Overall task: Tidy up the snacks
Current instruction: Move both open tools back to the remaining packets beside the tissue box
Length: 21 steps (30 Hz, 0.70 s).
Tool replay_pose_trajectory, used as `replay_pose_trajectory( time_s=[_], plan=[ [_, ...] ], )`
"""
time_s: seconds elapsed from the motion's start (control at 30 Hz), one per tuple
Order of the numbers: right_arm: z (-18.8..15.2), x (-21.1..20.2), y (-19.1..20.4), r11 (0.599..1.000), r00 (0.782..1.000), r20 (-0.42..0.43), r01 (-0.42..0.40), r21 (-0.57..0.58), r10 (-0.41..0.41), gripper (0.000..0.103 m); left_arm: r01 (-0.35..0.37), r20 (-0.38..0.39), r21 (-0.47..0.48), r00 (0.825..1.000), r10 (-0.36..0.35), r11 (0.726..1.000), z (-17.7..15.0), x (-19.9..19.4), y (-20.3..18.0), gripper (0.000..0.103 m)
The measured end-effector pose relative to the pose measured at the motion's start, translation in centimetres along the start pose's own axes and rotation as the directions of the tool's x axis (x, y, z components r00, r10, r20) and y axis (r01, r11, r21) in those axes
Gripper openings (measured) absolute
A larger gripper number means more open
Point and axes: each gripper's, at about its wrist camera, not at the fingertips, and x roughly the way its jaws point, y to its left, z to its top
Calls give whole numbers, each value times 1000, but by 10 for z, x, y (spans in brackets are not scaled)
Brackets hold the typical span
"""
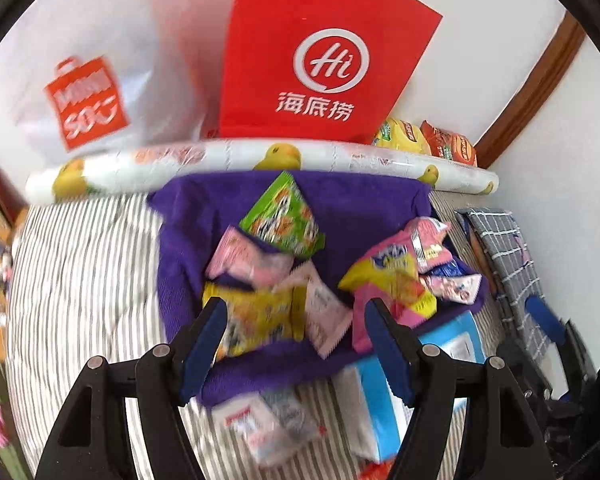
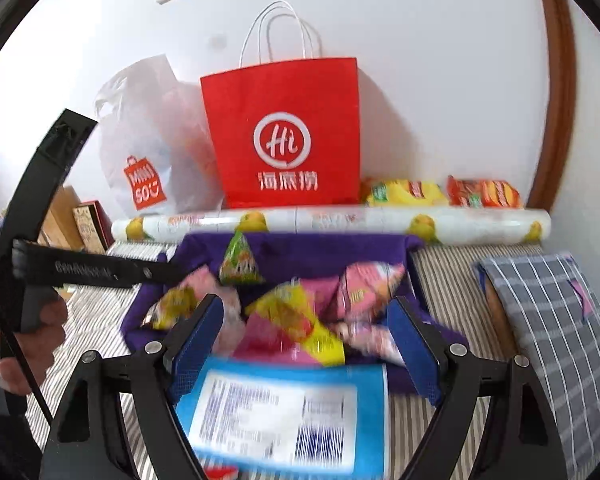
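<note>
Step in hand: judging by the layout, the person is moving loose snacks into the purple bin [image 1: 188, 240], and the blue-and-white box [image 2: 284, 412] looks to be next.
Right gripper [image 2: 304, 340]: its jaws are standing spread, with nothing between the blue pads; the box is lying just below and in front of them, label side up, not touching them as far as the blur lets one tell.
Left gripper [image 1: 296, 344]: it is also spread wide and holding nothing, hovering over the bin's near edge, above a yellow packet [image 1: 260, 316].
Bin contents: a green packet [image 1: 284, 216], pink packets and a yellow-and-pink bag [image 1: 392, 280] are already lying inside.
Outside the bin: the box is resting on the striped cloth [image 1: 80, 280] against the bin's near wall; a white sachet [image 1: 260, 424] is lying beside it.
Doing it well: the right gripper should be coming down over the box's narrower sides, closing squarely on the cardboard, then lifting clear of the soft wall before letting go.
Risk: the box is broad, so a corner grip is likely to be slipping or tilting.
Behind: a red paper bag [image 2: 284, 136] is standing at the wall.
</note>
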Motion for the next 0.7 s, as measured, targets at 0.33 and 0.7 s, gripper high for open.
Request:
replay_pose_trajectory(
  time_s=[0.33,0.7],
  plan=[
    [-65,-44,8,995,990,-103,-90,39,93,71,-2,27,-11,1000,3,1000,-61,-34,4,69],
    [-122,-13,42,985,945,-280,-170,23,169,68,-22,-11,-42,1000,22,999,-112,-33,22,69]
  ],
)
